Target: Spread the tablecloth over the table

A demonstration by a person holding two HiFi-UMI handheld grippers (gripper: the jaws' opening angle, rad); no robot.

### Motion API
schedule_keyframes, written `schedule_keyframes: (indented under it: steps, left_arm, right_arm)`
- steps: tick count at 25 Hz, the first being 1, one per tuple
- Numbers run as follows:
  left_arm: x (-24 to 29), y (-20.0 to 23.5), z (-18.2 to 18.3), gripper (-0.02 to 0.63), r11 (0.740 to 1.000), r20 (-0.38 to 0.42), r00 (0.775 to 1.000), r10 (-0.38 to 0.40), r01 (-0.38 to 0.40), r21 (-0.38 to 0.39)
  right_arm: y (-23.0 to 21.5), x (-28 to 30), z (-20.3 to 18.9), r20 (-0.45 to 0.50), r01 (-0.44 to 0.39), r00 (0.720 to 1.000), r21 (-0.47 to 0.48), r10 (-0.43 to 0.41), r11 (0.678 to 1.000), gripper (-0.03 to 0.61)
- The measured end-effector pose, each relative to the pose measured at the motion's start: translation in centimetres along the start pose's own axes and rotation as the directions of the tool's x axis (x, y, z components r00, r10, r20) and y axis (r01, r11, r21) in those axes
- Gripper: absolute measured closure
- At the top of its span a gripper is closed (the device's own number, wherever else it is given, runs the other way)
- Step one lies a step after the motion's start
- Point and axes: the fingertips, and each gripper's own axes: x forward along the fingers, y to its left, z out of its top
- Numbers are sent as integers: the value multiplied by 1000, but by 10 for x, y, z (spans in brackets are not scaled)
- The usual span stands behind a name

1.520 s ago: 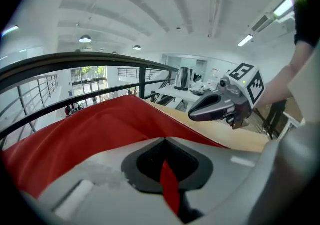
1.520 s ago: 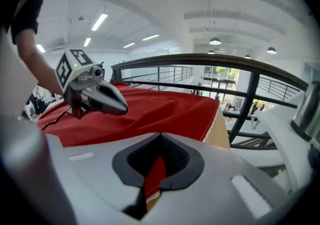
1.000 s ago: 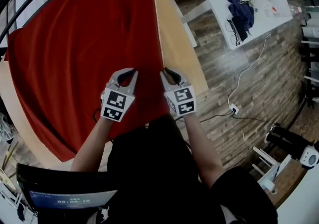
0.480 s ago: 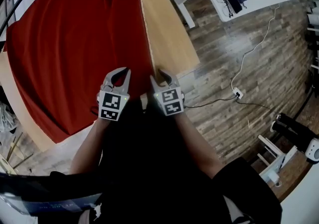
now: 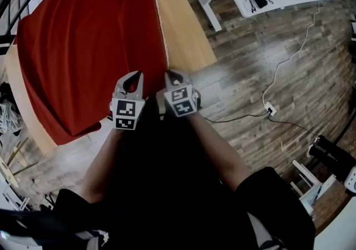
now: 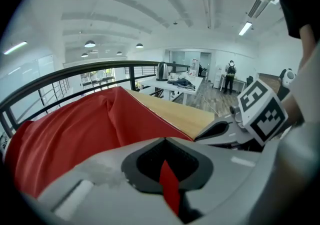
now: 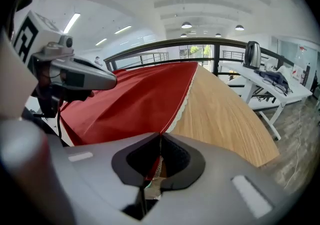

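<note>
The red tablecloth (image 5: 89, 38) lies over the left part of the wooden table (image 5: 186, 38), its near edge pinched tight by the left gripper (image 5: 132, 75), while the right gripper (image 5: 173, 75) has just squeezed shut on its lacy edge.

tablecloth (image 5: 89, 43) top cropped, distant person (image 6: 230, 73) tiny

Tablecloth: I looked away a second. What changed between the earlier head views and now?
Both claws drew back toward the person, to the near end of the table. The right claw has just been closing and now pinches the lace edge of the tablecloth. Unchanged: the left claw stays shut on the tablecloth, and bare wood still shows to its right.
</note>
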Motion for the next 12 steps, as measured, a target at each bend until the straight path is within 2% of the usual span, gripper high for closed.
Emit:
schedule_keyframes:
  steps: [5, 8, 10, 12]
  left_arm:
    - [-10, 5, 5, 607, 995, 22, 995, 101, -101, -12]
    - [-10, 17, -8, 607, 986, -7, 987, 158, -158, -57]
    - [-4, 22, -21, 606, 983, -55, 986, 154, -159, -95]
    - [5, 20, -32, 606, 987, -96, 989, 116, -125, -96]
  right_arm:
    - [-23, -27, 13, 37, -27, 999, 30, 26, 999, 560]
    - [-56, -51, 23, 69, 2, 998, 27, -4, 1000, 560]
    - [-87, -65, 26, 84, 47, 995, 40, -51, 998, 560]
    - [-117, -72, 26, 79, 90, 992, 44, -94, 995, 560]
